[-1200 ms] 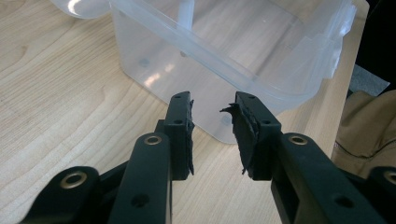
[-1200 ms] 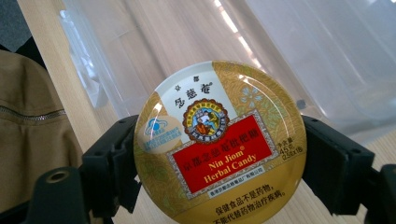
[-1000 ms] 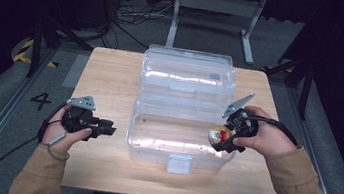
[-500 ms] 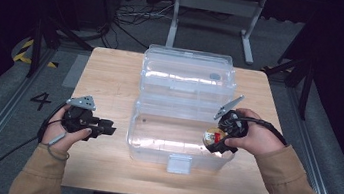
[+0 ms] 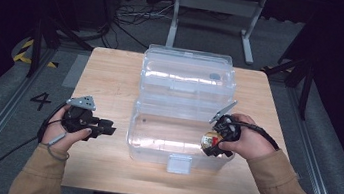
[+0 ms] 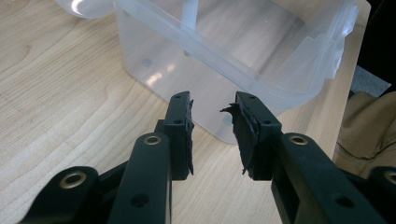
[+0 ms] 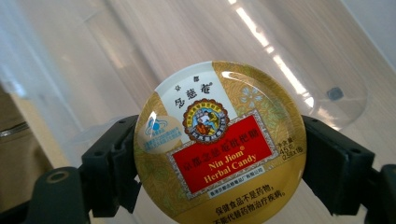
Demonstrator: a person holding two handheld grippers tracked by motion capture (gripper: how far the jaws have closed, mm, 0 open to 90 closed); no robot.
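From the high view you get the whole layout: a clear plastic box (image 5: 179, 138) sitting mid-desk (image 5: 112, 79) with its lid (image 5: 188, 71) flipped open behind it, left gripper (image 5: 105, 128) just beside the box's left wall, right gripper (image 5: 211, 145) over the box's right end. What that view can't give you is the label. The right gripper view does: a round gold candy tin (image 7: 219, 140), red panel reading "Nin Jiom Herbal Candy", clamped by its rim between the two black fingers (image 7: 112, 163), one on each side, spread about as wide as the tin. The box's clear floor is right behind it.

The left gripper view shows its own fingers (image 6: 180, 126) partly open with nothing between them, hovering over the bare wood and aimed at the box's near corner (image 6: 261, 60). A tan sleeve (image 6: 369, 121) shows at the edge there.
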